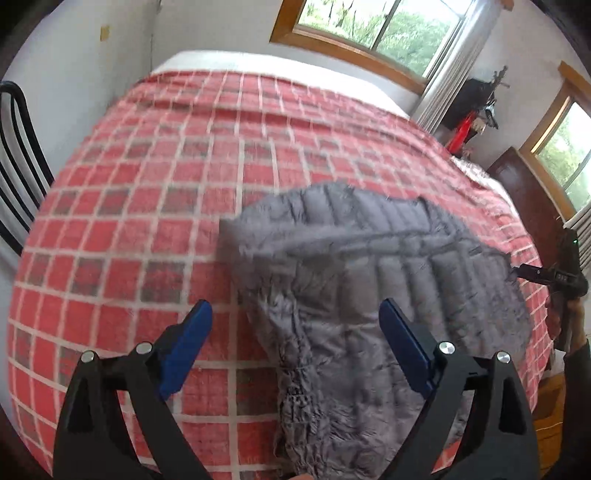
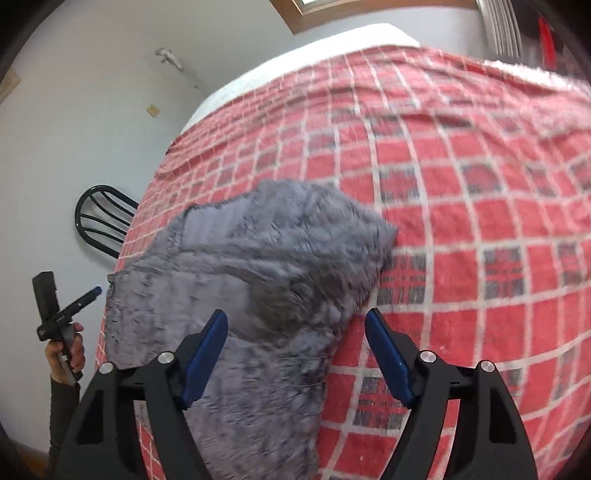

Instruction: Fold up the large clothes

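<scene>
A grey quilted puffer jacket (image 1: 369, 280) lies folded over on the red checked bedspread (image 1: 147, 177). My left gripper (image 1: 295, 314) hovers above the jacket's near left edge, its blue-padded jaws wide apart and empty. In the right wrist view the same jacket (image 2: 240, 273) spreads to the left and under my right gripper (image 2: 295, 321), which is open above the jacket's right edge with nothing pinched. The other gripper (image 2: 70, 310) shows at the far left, held by a hand. The picture is motion-blurred.
A black metal chair (image 1: 18, 162) stands beside the bed on the left. Windows (image 1: 373, 26), a red bottle (image 1: 461, 134) and dark wooden furniture (image 1: 524, 192) line the far right. A white wall (image 2: 92, 110) runs behind the bed. Much bedspread (image 2: 461, 221) lies bare.
</scene>
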A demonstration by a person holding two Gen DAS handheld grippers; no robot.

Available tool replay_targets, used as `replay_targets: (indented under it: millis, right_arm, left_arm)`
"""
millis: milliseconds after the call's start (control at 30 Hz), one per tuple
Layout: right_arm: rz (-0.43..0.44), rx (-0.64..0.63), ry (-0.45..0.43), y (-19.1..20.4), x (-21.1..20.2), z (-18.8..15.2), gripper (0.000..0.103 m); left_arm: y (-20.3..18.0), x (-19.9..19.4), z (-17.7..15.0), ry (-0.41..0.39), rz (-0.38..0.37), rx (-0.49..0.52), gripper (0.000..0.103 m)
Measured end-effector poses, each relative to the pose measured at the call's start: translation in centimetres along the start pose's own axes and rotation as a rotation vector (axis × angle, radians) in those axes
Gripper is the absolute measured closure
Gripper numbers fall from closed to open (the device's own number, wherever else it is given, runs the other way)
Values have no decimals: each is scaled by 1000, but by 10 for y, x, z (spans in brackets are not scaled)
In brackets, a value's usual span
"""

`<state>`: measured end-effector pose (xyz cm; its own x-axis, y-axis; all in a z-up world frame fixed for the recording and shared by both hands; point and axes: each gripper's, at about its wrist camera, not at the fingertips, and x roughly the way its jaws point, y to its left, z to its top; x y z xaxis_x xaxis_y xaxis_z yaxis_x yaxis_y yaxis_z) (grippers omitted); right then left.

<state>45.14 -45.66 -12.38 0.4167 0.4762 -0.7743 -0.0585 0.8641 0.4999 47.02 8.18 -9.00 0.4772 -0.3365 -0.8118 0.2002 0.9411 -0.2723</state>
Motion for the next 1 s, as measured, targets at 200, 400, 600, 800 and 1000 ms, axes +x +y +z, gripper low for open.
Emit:
replay_targets:
  millis: [200, 400, 600, 800, 1000]
  right_arm:
    - [12, -60, -49, 11, -1, -9, 84]
    - [-21, -132, -132, 32, -28, -9, 96]
    - [-50, -188, -239, 58, -67, 9, 97]
    - [-124, -212, -369, 78, -86, 59, 98]
    - [-219, -191, -370, 71, -44, 116, 98]
  left_arm:
    - [1, 17, -7, 19, -13, -13, 88]
    - [-7, -6, -8, -81, -17, 7, 99]
    - [-23, -48, 14, -209, -48, 18, 100]
    - [-22, -63, 72, -281, -30, -2, 100]
    - [-6, -30, 123, -267, -12, -45, 100]
